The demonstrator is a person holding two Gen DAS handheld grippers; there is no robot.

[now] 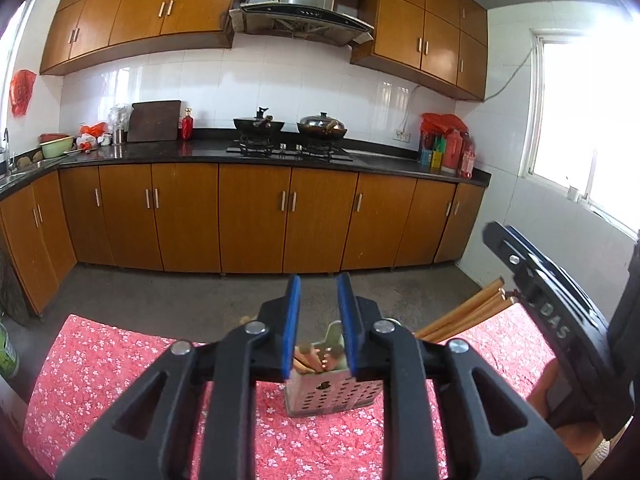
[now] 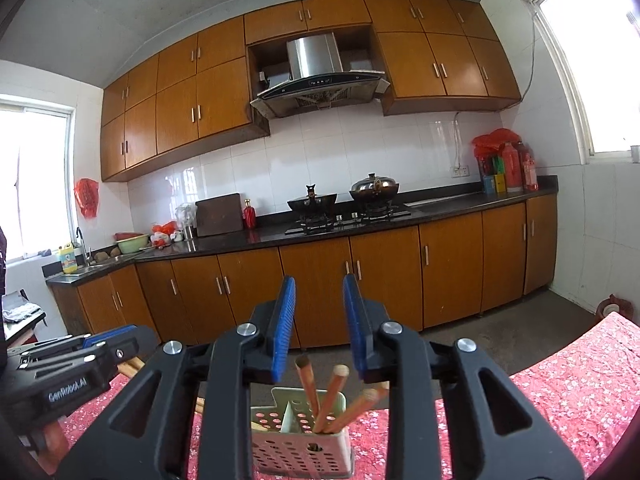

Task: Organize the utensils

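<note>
Both my grippers, left (image 1: 319, 322) and right (image 2: 319, 328), slightly spread, gripping nothing. Perforated chopstick holder (image 2: 298, 450) below, near the floral tablecloth's (image 1: 104, 360) far edge.

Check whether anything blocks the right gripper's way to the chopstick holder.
Nothing visible does. The holder sits on the red cloth just ahead of the right gripper, whose jaws stand open and empty. Only the chopsticks standing in it lean up toward the jaws; the left gripper is off to the side.
</note>
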